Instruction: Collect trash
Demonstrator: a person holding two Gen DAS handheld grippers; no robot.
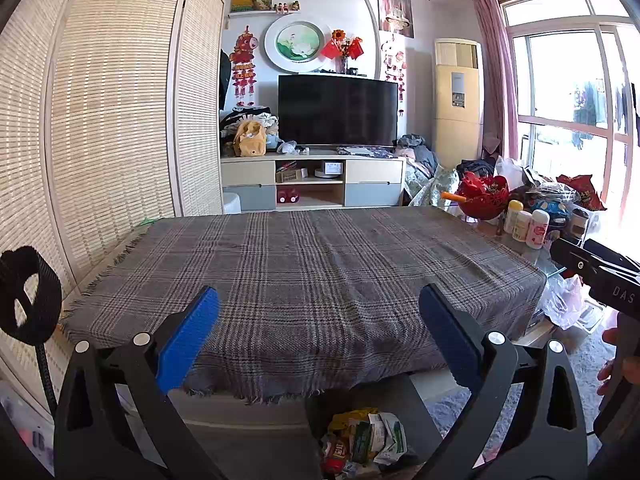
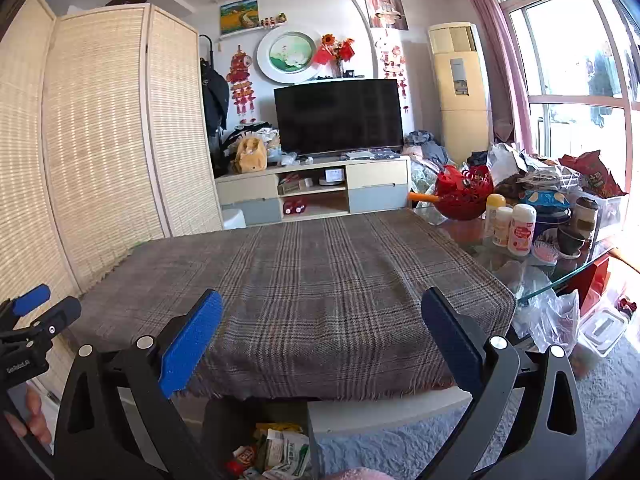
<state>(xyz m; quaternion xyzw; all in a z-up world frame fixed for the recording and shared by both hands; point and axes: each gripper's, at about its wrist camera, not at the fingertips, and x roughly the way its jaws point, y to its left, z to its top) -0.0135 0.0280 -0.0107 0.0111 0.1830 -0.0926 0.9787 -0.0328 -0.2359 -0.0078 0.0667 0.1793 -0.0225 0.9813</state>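
A dark bin (image 1: 316,416) stands on the floor below the table's near edge, holding crumpled wrappers (image 1: 368,440). The right wrist view shows the same bin (image 2: 228,420) with its wrappers (image 2: 280,452). My left gripper (image 1: 318,344) hovers above the bin, its blue pads wide apart and nothing between them. My right gripper (image 2: 320,344) is open too and holds nothing. Each gripper shows at the edge of the other's view: the right gripper body (image 1: 596,272) and the left gripper body (image 2: 32,332). The plaid cloth (image 1: 304,276) on the table bears no trash.
The table's right end carries a red basket (image 2: 464,196), white bottles (image 2: 520,228), cups and snack bags (image 2: 592,176). Plastic bags (image 2: 548,312) hang by that end. A woven screen (image 1: 104,120) stands left, a TV stand (image 1: 312,180) behind. A hand (image 1: 616,364) grips the right handle.
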